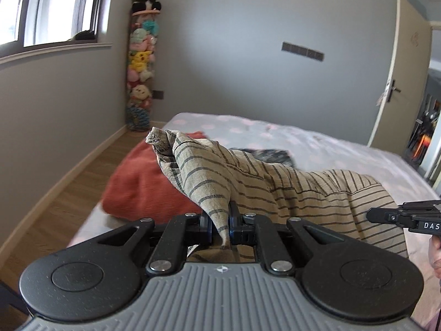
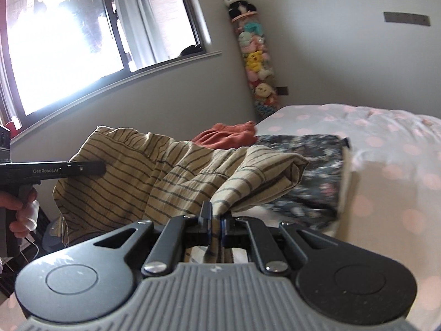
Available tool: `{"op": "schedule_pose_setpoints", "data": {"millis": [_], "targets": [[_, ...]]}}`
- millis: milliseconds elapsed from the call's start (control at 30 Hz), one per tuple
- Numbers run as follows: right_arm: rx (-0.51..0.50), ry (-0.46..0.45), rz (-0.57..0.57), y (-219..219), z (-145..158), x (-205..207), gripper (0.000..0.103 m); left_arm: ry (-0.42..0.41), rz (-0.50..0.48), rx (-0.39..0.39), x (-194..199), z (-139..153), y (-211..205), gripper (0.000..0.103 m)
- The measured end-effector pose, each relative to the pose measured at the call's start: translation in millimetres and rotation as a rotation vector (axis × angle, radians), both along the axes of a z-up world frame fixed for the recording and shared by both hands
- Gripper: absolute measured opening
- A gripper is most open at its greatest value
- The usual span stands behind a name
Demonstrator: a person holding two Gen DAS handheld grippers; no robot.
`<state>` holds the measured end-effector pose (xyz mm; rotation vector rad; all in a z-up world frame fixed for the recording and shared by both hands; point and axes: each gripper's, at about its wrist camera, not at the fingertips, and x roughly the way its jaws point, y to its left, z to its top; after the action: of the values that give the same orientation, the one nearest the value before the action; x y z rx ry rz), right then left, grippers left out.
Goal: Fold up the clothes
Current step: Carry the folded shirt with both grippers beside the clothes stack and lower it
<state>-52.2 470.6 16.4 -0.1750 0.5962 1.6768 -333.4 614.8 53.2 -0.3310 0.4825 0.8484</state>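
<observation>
Left wrist view: the left claw (image 1: 220, 224) is clamped on a bunched fold of a beige striped garment (image 1: 289, 190), which rises from the jaws and hangs in the air above the bed (image 1: 317, 140). At the right edge the right claw's body pokes into the picture, next to the cloth.

Right wrist view: the right claw (image 2: 216, 219) is likewise closed tight on another fold of the same striped garment (image 2: 132, 176), so the cloth stretches between the two claws. A hand (image 2: 19, 215) grips the left tool's handle at the left edge. On the bed's pink-dotted sheet lie a rust-red garment (image 2: 228, 135) and a dark floral one (image 2: 314, 173), possibly folded; blur makes this uncertain.
</observation>
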Motion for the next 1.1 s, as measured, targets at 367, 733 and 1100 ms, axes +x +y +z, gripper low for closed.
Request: {"op": "schedule_pose_setpoints", "data": {"millis": [367,733,1100], "targets": [[-0.177,0.102,0.045,78,-74,-80,0.007,0.211,0.045,-0.084,-35,-60,67,0.008],[-0.309,0.172,0.054,126,-131,-88,0.007,0.328,0.046,-0.208,-51,-136,133,0.008],[-0.398,0.177,0.020,148,-173,-79,0.007,0.394,0.040,-0.282,-55,-196,166,0.009]]}}
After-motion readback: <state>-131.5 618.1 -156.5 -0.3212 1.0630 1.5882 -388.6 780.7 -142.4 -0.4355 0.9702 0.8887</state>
